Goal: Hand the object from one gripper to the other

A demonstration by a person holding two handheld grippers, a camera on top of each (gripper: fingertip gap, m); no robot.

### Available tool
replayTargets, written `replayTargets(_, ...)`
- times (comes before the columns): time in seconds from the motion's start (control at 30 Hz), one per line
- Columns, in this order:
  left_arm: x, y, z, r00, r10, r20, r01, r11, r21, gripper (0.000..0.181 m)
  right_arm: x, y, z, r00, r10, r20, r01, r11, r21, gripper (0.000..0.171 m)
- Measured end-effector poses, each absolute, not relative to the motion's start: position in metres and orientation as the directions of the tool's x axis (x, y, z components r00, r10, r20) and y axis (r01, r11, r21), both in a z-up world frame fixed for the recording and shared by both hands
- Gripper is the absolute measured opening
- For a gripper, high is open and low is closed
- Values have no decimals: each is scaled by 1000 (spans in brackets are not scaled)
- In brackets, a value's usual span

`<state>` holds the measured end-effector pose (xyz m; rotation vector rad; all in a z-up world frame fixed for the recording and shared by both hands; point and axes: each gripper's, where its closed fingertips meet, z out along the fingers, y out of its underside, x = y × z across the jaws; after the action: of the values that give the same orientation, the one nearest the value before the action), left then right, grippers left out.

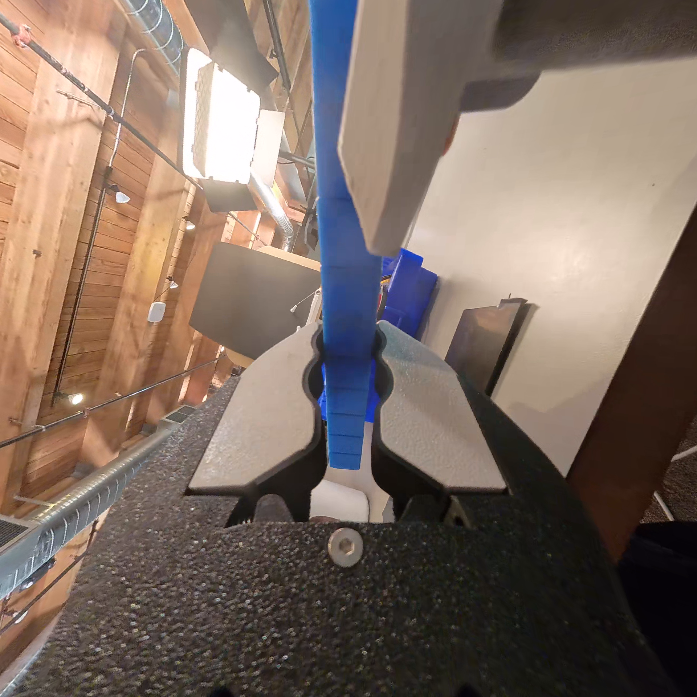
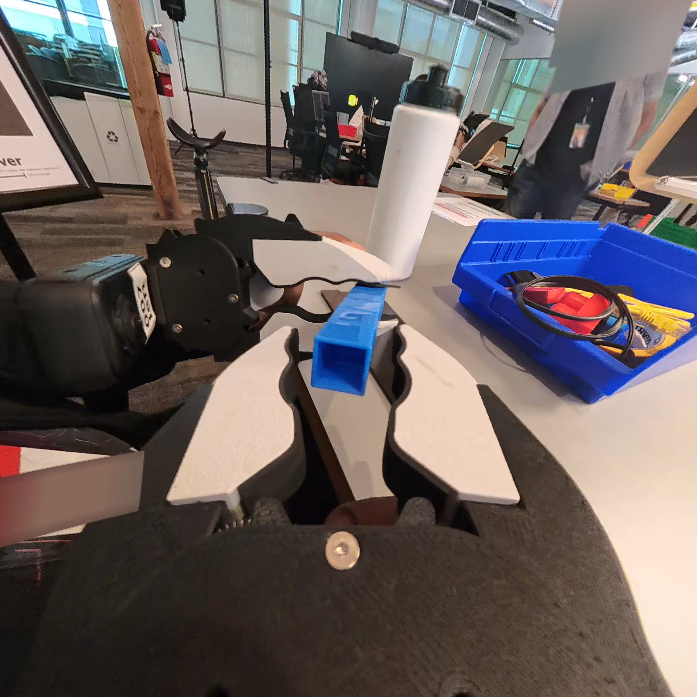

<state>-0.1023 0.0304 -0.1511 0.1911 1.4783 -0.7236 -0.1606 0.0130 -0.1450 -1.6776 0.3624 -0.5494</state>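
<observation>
**Hollow blue tube, ready to change grippers**

Your left gripper (image 1: pixel 349 339) clamps the blue square tube (image 2: pixel 349 332) near one end. Your right gripper (image 2: pixel 345 341) stands spread, the tube's open end between its fingers. It looks light, rigid and smooth-walled: close squarely on the flat sides.

Left wrist view tilts ceilingward, right faces the table (image 2: pixel 565 471); both share the blue tube (image 1: pixel 345 339).

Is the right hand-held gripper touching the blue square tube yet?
Apart. The right wrist view shows the right hand-held gripper open, with gaps on both sides of the blue square tube.
</observation>
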Motion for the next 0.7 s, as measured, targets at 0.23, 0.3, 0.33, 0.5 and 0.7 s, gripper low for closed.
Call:
replayTargets(0.23, -106, 25, -156, -23, -287, -958, 567, 785, -249, 23, -148, 13, -153, 779, -594, 201, 87, -215, -973, 24)
replayTargets(0.3, -109, 24, -158, -30, -279, -960, 590, 770, -242, 23, -147, 13, -154, 770, -605, 204, 84, -221, -972, 28)
replayTargets(0.33, -110, 24, -159, -30, -276, -961, 596, 767, -239, 23, -146, 13, -154, 767, -609, 204, 77, -228, -971, 34)
replayTargets(0.5, -108, 25, -159, -6, -258, -966, 592, 778, -211, 23, -147, 17, -156, 772, -608, 186, 50, -234, -971, 39)
replayTargets(0.7, -113, 23, -161, 27, -225, -974, 604, 780, -163, 23, -147, 14, -160, 772, -612, 173, 40, -225, -973, 34)
